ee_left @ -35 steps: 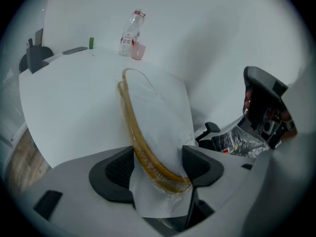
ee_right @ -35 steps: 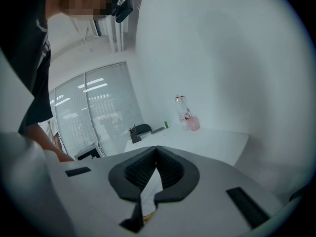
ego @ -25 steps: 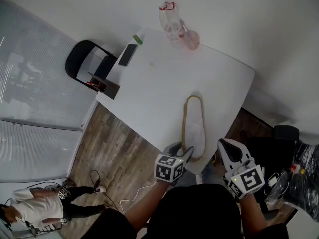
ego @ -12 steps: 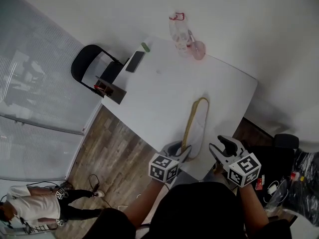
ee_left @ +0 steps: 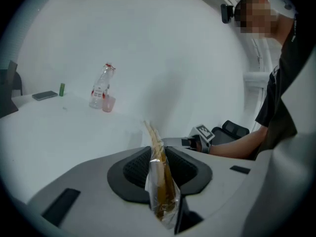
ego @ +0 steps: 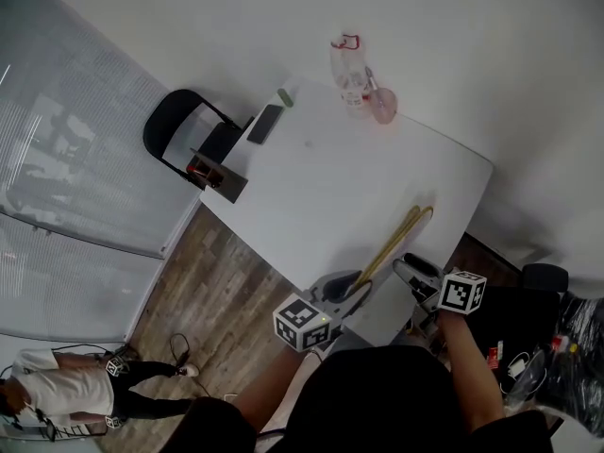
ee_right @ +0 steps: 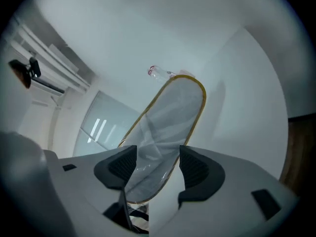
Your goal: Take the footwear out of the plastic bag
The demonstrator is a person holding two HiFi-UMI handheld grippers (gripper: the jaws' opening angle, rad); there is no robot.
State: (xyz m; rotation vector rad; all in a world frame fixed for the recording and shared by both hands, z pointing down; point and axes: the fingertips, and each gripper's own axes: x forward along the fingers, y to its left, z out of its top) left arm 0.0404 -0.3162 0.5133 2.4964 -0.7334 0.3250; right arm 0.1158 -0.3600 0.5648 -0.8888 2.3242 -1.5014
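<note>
A flat white slipper with a tan rim, sealed in a clear plastic bag (ego: 396,243), stands on edge over the near corner of the white table (ego: 321,177). My left gripper (ego: 351,286) grips its near end; in the left gripper view the bagged slipper (ee_left: 158,181) is pinched edge-on between the closing jaws of that left gripper (ee_left: 159,164). My right gripper (ego: 408,270) is just right of it, jaws opening wide. In the right gripper view the slipper's broad face (ee_right: 168,122) lies between the right gripper (ee_right: 157,164) pads, untouched by them.
At the table's far edge stand a clear bottle (ego: 349,64) and a pink cup (ego: 382,107). A phone (ego: 265,124) and a small green item (ego: 285,97) lie at the far left corner. A black chair (ego: 184,135) stands beside the table. A person (ego: 66,394) is on the wooden floor.
The bagged slipper lay flat on the table and now stands on edge, raised by my left gripper. My right gripper, shut before, has opened and come in beside the slipper.
</note>
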